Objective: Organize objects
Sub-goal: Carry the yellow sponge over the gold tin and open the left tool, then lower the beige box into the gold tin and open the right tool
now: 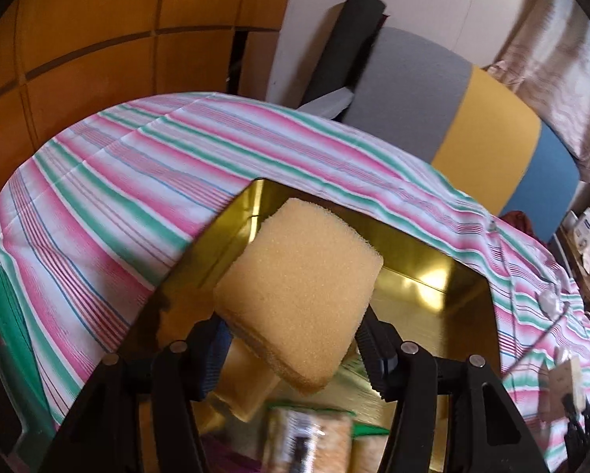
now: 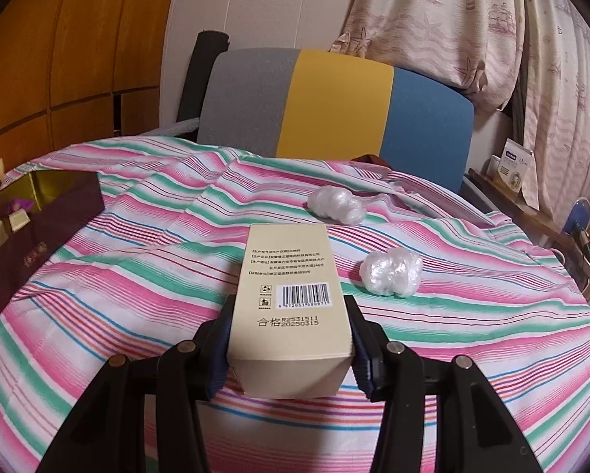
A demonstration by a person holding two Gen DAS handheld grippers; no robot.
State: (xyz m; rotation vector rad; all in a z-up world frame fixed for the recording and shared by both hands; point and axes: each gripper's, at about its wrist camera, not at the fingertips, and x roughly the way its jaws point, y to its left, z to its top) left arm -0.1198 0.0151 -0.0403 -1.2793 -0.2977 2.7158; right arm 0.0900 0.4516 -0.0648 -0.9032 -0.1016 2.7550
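My left gripper [image 1: 291,351] is shut on a tan sponge [image 1: 299,295] and holds it tilted above a box with a shiny gold inside [image 1: 433,276]. Packets [image 1: 310,441] lie in the box below the sponge. My right gripper [image 2: 289,339] is shut on a beige carton with a barcode [image 2: 291,295], held just above the striped cloth [image 2: 137,260]. The same box, dark maroon outside [image 2: 42,236], shows at the far left of the right wrist view.
Two balls of crumpled clear plastic [image 2: 336,205] [image 2: 391,272] lie on the cloth beyond the carton. A grey, yellow and blue chair back [image 2: 334,106] stands behind the table. A green thing [image 1: 3,315] sits at the left edge.
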